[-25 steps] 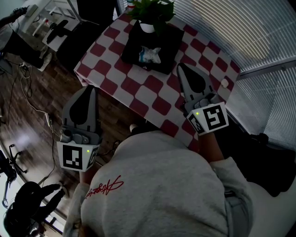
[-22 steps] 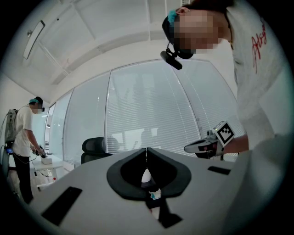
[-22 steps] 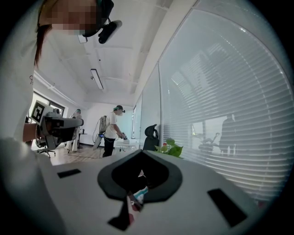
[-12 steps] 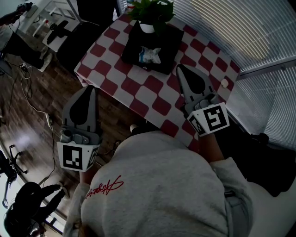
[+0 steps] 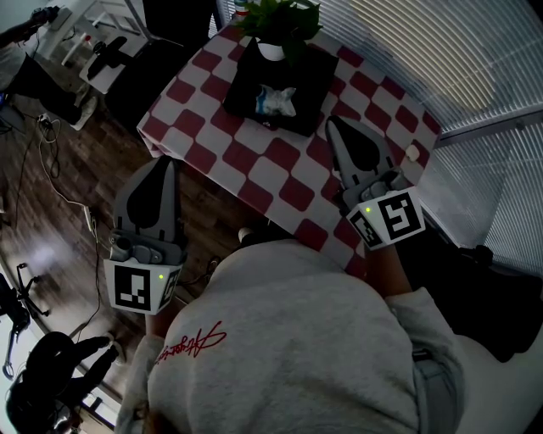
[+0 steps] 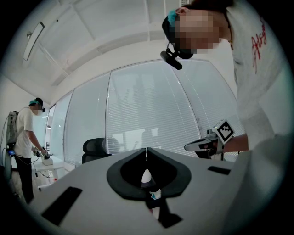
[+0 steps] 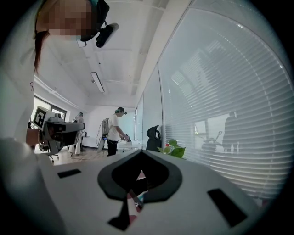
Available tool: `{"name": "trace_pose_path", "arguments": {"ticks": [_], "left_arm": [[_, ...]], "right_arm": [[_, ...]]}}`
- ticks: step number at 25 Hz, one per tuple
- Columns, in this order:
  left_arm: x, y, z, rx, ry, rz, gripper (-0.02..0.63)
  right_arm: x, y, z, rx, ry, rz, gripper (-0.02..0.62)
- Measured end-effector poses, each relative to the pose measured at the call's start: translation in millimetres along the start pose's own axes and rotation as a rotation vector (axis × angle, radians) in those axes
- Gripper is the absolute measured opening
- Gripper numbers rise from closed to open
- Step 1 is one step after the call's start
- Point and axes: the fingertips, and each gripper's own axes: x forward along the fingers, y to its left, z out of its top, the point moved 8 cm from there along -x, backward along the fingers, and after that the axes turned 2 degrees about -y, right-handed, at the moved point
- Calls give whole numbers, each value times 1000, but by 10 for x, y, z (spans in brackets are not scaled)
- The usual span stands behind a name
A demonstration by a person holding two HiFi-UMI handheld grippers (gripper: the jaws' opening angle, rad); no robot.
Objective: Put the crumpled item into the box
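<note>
A crumpled white and blue item (image 5: 275, 100) lies on the black box (image 5: 299, 80) at the far side of the red-and-white checked table (image 5: 280, 174). My right gripper (image 5: 332, 122) hovers over the table, to the right of the box, jaws shut and empty. Off the table's near-left edge, my left gripper (image 5: 169, 162) hangs above the floor, also shut and empty. In the left gripper view the tips (image 6: 146, 149) meet, and a scrap of the crumpled item (image 6: 155, 194) shows through the gap. The tips (image 7: 140, 152) meet in the right gripper view too.
A potted plant (image 5: 276, 25) stands at the box's far edge. A small white object (image 5: 412, 153) sits near the table's right edge. Window blinds (image 5: 475, 59) run along the right. Cables (image 5: 47, 161) lie on the wooden floor at left; other people (image 7: 115, 130) stand farther off.
My right gripper has drifted very slightly to the right. The left gripper and the crumpled item have not moved.
</note>
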Motion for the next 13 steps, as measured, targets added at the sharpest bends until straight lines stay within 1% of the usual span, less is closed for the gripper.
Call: {"name": "trace_pose_path", "arguments": {"ticks": [13], "left_arm": [[9, -3, 32, 13, 3, 2, 17]], "right_arm": [[-1, -31, 22, -8, -3, 7, 11]]}}
